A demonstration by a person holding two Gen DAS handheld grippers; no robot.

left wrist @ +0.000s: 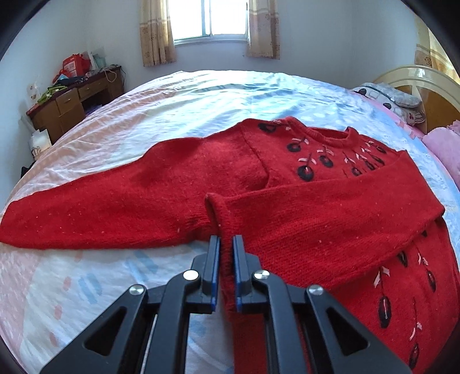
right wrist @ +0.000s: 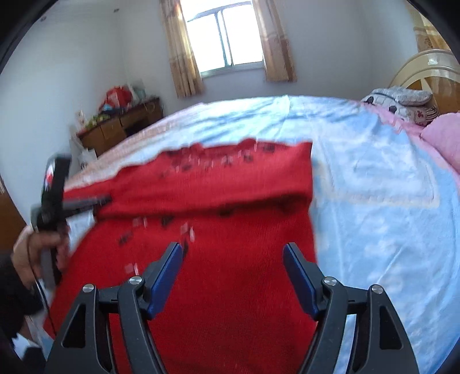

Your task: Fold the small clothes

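A small red knitted sweater (left wrist: pixel 330 218) with dark embroidered flowers lies face up on the bed. One sleeve (left wrist: pixel 100 213) stretches out flat to the left; the other is folded across the chest. My left gripper (left wrist: pixel 226 241) is shut on the cuff (left wrist: pixel 221 213) of that folded sleeve, with red knit pinched between its blue pads. In the right wrist view the sweater (right wrist: pixel 230 273) fills the middle, blurred. My right gripper (right wrist: pixel 233 251) stands open above the sweater's body with nothing between its fingers. The left gripper (right wrist: pixel 102 199), held by a hand (right wrist: pixel 28 253), shows at the left there.
The bed sheet (left wrist: pixel 201 103) is pale blue, white and pink. Pillows (left wrist: pixel 391 97) and a pink blanket (left wrist: pixel 442 143) lie by the headboard (left wrist: pixel 431 86) at the right. A cluttered wooden desk (left wrist: pixel 74 100) stands at the back left under a curtained window (left wrist: pixel 210 20).
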